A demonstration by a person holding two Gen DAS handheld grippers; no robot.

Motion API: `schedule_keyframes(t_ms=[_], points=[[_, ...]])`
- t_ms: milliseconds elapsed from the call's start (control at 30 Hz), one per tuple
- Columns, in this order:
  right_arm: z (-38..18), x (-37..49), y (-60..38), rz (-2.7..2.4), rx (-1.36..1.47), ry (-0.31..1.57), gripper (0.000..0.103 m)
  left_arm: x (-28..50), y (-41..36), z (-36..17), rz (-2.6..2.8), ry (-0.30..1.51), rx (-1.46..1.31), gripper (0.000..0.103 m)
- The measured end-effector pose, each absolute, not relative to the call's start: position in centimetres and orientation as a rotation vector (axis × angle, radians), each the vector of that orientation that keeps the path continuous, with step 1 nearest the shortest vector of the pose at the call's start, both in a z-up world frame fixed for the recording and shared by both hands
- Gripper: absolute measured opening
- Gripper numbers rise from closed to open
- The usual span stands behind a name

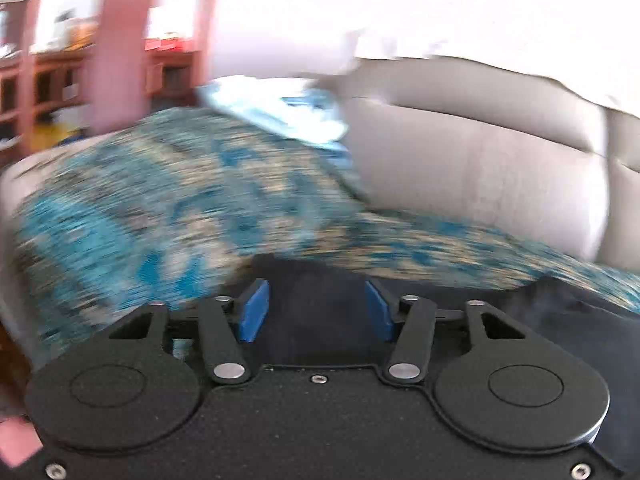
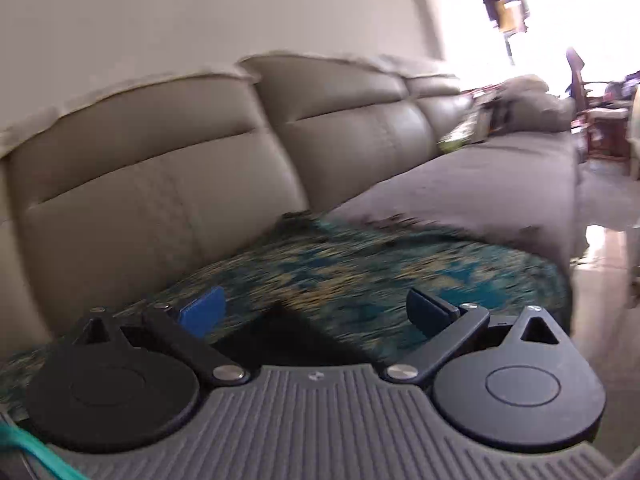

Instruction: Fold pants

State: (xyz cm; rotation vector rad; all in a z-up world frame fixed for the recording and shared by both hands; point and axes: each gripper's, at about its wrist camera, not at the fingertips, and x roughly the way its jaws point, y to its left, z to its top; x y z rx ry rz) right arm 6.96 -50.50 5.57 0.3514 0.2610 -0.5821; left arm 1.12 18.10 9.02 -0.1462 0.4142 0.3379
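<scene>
left wrist view, beige sofa (image 1: 480, 160) w/ teal patterned cover (image 1: 160, 200), dark pants (image 1: 320, 320), both hand-held grippers apart

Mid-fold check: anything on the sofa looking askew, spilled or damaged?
Nothing spilled or damaged that I can see. The dark pants lie on the blue patterned cover, which is draped unevenly over the sofa. Both views are motion-blurred, so fine detail is unclear.

A long beige sofa (image 2: 168, 184) with padded back cushions runs along a plain pale wall (image 2: 200, 12). Beyond its far end, strong daylight washes out a window (image 2: 568, 8), and a wooden chair (image 2: 592, 104) stands on the glossy floor (image 2: 608, 264). Past the sofa's other end are pink posts (image 1: 120, 40) and wooden shelves (image 1: 52, 80).
</scene>
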Motion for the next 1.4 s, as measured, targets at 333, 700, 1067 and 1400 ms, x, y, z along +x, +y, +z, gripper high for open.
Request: schedule_keyframes(t_ms=[333, 700, 1067, 1400], points=[[4.7, 14.1, -41.9, -0.191, 0.204, 0.485, 0.071, 13.2, 4.4, 5.6, -0.110, 0.545, 0.026, 0.014], [2.9, 15.5, -43.8, -0.253, 0.223, 0.642, 0.047, 24.0, 1.4, 1.2, 0.012, 0.616, 0.017, 0.017], [2.6, 14.6, -43.7, -0.131, 0.206, 0.644, 0.047, 24.0, 1.5, 0.8, 0.036, 0.586, 0.002, 0.023], [0.8, 17.6, -48.2, -0.256, 0.100, 0.607, 0.062, 23.8, 0.7, 0.7, 0.086, 0.571, 0.056, 0.035]])
